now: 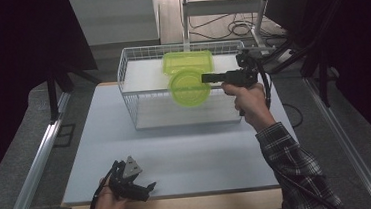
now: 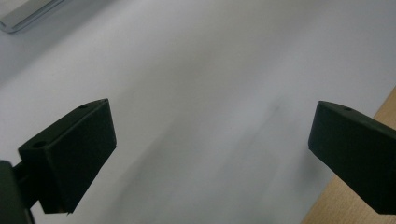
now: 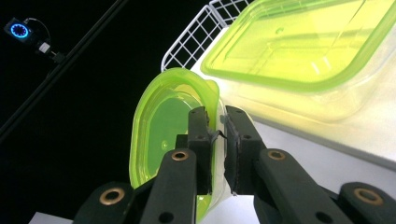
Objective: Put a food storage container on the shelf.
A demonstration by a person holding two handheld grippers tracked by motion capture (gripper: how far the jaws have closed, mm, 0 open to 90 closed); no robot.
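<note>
A round green plastic container [image 1: 188, 87] hangs on edge above the white wire basket [image 1: 126, 71], held up off its floor. My right gripper [image 1: 205, 78] is shut on its rim; in the right gripper view both pads pinch the rim of the round container [image 3: 163, 126] at the right gripper [image 3: 217, 119]. Just behind it, a rectangular container with a green lid [image 1: 188, 61] rests in the basket and looms large as the rectangular container [image 3: 299, 42]. My left gripper [image 1: 147, 188] lies low near the table's front edge, open, nothing between the fingers of the left gripper [image 2: 210, 135].
The basket stands at the far middle of the white table top [image 1: 192, 154], its wire wall [image 3: 191, 37] close to the held container. A wooden front edge [image 2: 387, 102] runs beside the left gripper. Metal rails [image 1: 37, 161] flank the table, and cables lie on the floor behind.
</note>
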